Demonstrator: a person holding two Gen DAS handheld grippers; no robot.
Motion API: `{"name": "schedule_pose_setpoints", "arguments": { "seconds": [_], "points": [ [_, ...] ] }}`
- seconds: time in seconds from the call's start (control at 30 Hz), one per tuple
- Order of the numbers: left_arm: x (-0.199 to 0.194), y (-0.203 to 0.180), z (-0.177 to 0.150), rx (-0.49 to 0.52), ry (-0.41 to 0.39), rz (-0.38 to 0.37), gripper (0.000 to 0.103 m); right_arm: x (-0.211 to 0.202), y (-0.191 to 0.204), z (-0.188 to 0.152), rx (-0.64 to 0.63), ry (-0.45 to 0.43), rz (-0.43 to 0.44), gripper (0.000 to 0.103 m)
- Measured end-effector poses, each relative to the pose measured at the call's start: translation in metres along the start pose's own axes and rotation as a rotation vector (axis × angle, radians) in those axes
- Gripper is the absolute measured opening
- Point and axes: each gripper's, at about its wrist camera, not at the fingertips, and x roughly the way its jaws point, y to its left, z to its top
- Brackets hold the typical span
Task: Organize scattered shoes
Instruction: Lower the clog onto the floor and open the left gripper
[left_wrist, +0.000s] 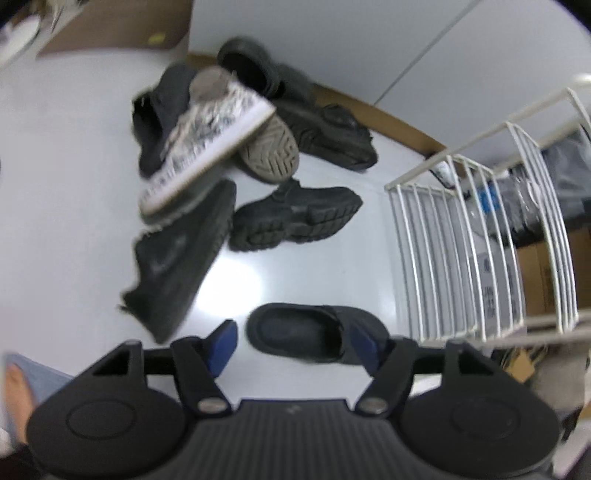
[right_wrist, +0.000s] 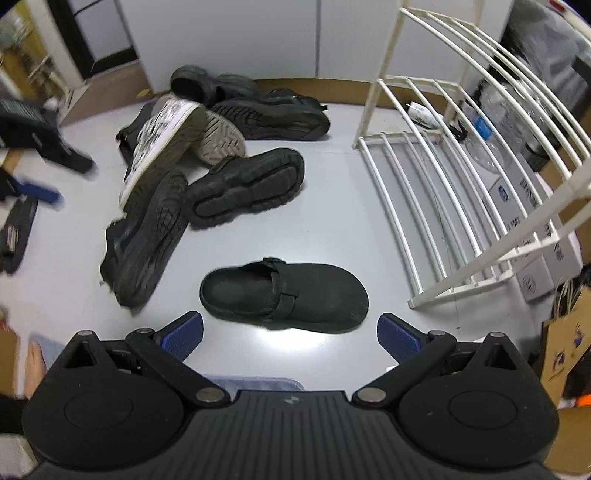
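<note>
A black clog lies upright on the grey floor, toe to the right, just ahead of my open right gripper. In the left wrist view the same clog sits between the spread fingers of my open left gripper, apart from them. Behind it is a pile: a white patterned sneaker leaning on a black sneaker, a chunky black shoe on its side, and a beige-soled shoe. A white wire shoe rack stands to the right.
More black shoes lie against the wall and its brown skirting. Boxes, plastic bottles and a paper bag crowd behind the rack. A person's bare foot is at the lower left. A blurred blue pad shows at the left edge.
</note>
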Motion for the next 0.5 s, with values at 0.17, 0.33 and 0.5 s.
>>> {"name": "schedule_pose_setpoints", "arguments": {
  "seconds": [0.17, 0.33, 0.5],
  "points": [
    [-0.045, 0.009, -0.012, -0.005, -0.033, -0.052, 0.086, -0.009, 0.018, 0.003, -0.081, -0.022, -0.037, 0.103],
    [-0.054, 0.022, -0.016, 0.038, -0.046, -0.064, 0.088, -0.017, 0.041, 0.008, -0.174, -0.049, -0.055, 0.103],
    [-0.041, 0.036, -0.015, 0.072, -0.034, -0.085, 0.088, 0.001, 0.053, 0.006, -0.274, -0.006, -0.039, 0.103]
  ]
}}
